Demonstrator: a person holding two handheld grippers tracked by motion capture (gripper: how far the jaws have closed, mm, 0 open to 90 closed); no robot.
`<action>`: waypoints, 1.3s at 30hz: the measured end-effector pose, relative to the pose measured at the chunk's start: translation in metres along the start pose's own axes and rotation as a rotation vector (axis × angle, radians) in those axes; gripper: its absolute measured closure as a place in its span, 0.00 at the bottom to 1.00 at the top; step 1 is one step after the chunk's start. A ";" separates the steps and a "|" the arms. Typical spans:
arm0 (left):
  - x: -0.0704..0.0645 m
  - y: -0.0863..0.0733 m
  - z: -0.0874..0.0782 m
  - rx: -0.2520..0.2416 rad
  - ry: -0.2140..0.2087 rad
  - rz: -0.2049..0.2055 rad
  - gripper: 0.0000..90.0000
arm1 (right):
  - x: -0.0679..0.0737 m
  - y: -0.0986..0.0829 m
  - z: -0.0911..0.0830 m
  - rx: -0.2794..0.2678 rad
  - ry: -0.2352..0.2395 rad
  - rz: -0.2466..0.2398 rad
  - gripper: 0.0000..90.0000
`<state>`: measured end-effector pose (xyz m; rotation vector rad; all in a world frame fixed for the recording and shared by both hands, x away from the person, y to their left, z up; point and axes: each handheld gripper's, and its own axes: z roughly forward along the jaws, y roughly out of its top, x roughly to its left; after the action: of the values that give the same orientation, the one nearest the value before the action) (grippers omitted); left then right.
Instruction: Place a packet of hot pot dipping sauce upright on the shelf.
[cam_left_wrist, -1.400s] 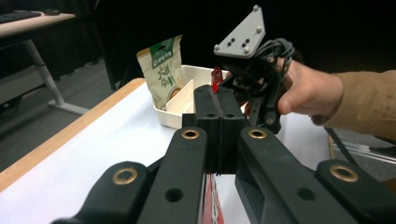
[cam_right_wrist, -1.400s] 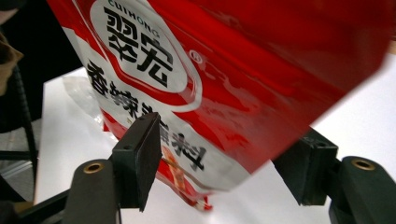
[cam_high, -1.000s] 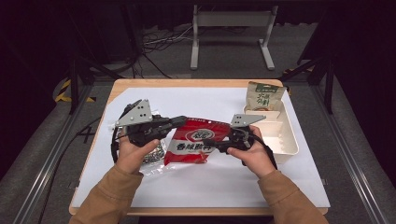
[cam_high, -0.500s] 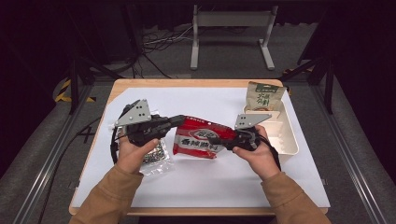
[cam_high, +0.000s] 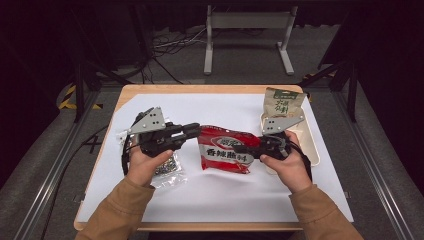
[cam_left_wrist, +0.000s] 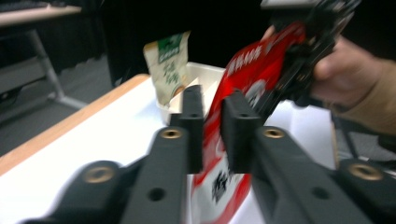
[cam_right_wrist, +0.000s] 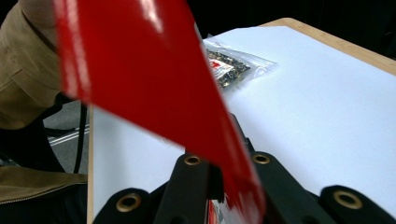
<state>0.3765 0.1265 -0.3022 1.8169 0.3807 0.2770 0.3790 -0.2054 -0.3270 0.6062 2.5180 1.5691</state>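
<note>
A red noodle packet (cam_high: 227, 150) is held up over the white table cover between both grippers. My left gripper (cam_high: 197, 131) has the packet's left end between its jaws, which stand close together on it (cam_left_wrist: 212, 126). The right gripper (cam_high: 241, 149) is shut on the packet's right end. In the right gripper view the red packet (cam_right_wrist: 154, 93) rises tilted out of the jaws (cam_right_wrist: 219, 179). In the left gripper view the red packet (cam_left_wrist: 254, 70) slants up toward the other hand.
A clear bag of dark bits (cam_high: 167, 167) lies under my left hand. A white tray (cam_high: 311, 145) sits at the table's right edge, with a tan and green pouch (cam_high: 282, 102) upright at its far end. The wooden table edge (cam_high: 200, 89) borders the white cover.
The red packet has come up off the table and shifted slightly right with the right gripper. The left hand has stayed in about the same place.
</note>
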 end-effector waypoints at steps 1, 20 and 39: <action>0.001 -0.001 0.000 0.017 0.010 0.001 0.81 | 0.000 0.002 -0.002 0.002 -0.007 -0.006 1.00; 0.015 -0.020 0.001 0.121 0.081 -0.030 0.69 | -0.024 0.029 -0.060 -0.016 -0.129 -0.023 1.00; 0.024 -0.038 -0.012 0.165 0.129 -0.090 0.67 | -0.058 0.039 -0.102 -0.026 -0.192 -0.066 1.00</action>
<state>0.3897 0.1564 -0.3357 1.9429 0.5891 0.3083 0.4119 -0.2984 -0.2529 0.6316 2.3491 1.4448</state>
